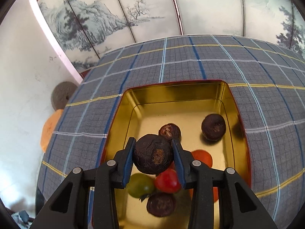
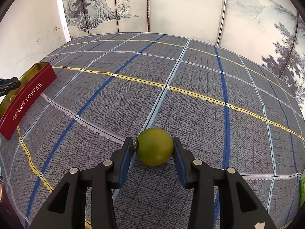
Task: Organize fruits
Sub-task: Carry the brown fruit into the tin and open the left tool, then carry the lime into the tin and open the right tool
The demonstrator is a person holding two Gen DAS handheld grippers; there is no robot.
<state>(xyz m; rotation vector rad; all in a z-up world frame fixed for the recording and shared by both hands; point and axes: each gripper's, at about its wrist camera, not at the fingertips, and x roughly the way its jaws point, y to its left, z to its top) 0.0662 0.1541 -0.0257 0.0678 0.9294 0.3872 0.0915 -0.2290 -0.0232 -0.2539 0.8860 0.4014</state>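
Note:
My left gripper [image 1: 153, 153] is shut on a dark brown water chestnut [image 1: 152, 154] and holds it above the open gold-lined tin [image 1: 177, 92]. In the tin lie three more dark chestnuts [image 1: 213, 126], a green tomato [image 1: 140, 185], a red tomato [image 1: 167, 180] and an orange-red fruit [image 1: 203, 157]. My right gripper [image 2: 152, 148] has its fingers around a green tomato [image 2: 155, 146] on the checked tablecloth; the right pad touches it, the left pad is at its stem. The tin's red side marked TOFFEE [image 2: 24, 103] shows at the far left.
The table is covered by a grey-blue checked cloth [image 2: 171, 76]. A painted folding screen [image 1: 133, 15] stands behind it. An orange round thing [image 1: 49, 129] and a grey disc [image 1: 62, 95] lie beyond the table's left edge. The left gripper's tip [image 2: 9, 85] shows over the tin.

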